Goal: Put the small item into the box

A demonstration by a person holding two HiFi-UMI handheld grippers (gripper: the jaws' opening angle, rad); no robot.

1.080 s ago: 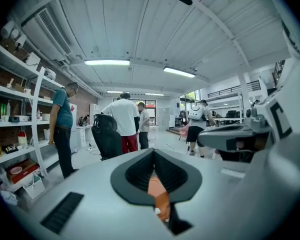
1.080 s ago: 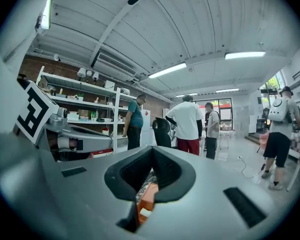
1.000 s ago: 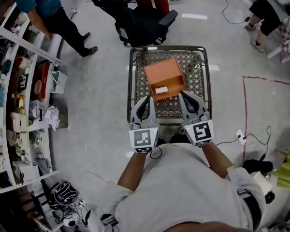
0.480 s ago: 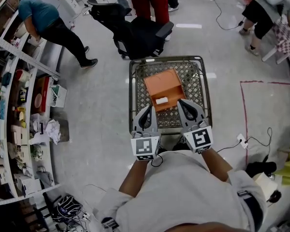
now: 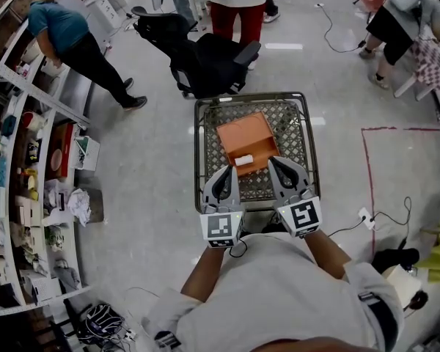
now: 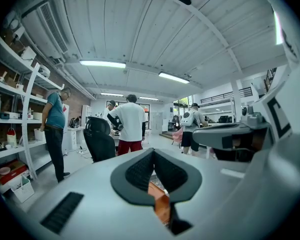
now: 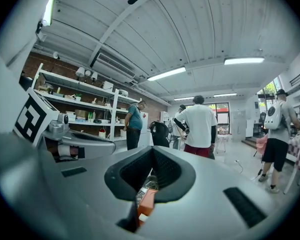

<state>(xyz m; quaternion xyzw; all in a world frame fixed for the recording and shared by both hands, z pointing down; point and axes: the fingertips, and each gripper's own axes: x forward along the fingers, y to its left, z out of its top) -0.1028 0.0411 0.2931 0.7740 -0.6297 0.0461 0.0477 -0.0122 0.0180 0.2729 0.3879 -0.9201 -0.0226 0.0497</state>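
The small white packet (image 5: 243,160), lying inside the open orange cardboard box (image 5: 242,130) in the wire shopping cart (image 5: 202,145), looks light and stiff, best pinched across its narrow sides, while left tongs (image 5: 226,171) and right tongs (image 5: 275,164) are closed, empty.

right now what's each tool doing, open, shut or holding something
Left tool: closed, nothing between its jaws.
Right tool: closed, nothing between its jaws.
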